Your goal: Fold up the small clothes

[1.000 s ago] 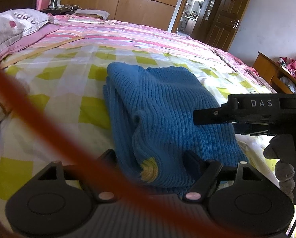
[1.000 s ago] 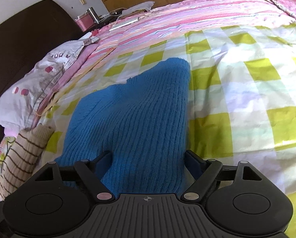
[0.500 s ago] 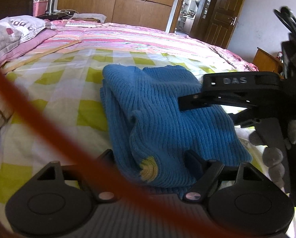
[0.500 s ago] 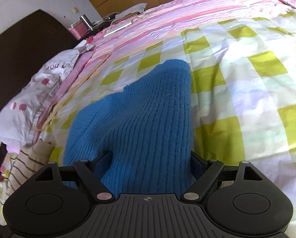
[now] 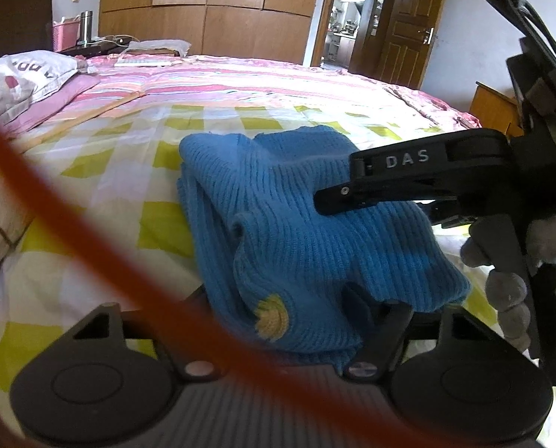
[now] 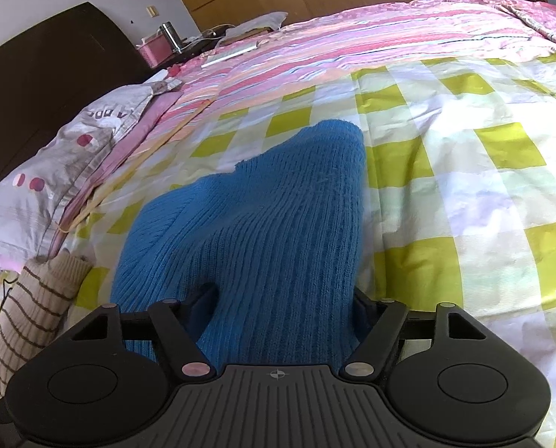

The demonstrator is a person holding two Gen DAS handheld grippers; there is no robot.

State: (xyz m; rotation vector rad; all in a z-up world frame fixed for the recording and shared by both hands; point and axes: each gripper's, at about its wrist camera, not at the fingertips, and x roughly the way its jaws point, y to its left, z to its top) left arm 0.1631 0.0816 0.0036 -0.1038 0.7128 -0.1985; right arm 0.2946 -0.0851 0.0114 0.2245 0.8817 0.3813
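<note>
Blue knit sweater (image 5: 300, 224) bunched on the checked sheet (image 6: 464, 194), near striped garment (image 6: 28, 313). Left gripper (image 5: 278, 298) and right gripper (image 6: 283, 298) jaws apart, just been closing, sweater folds between each; grip unclear.

Each claw is matte black: a ribbed central plate, two round discs at five and seven o'clock, angled links pinned with silver screws. The right claw (image 5: 408, 183) carries white "DAS" lettering; a grey knitted glove (image 5: 502, 283) wraps its handle. A blurred orange cable (image 5: 54, 216) crosses the left view.
</note>
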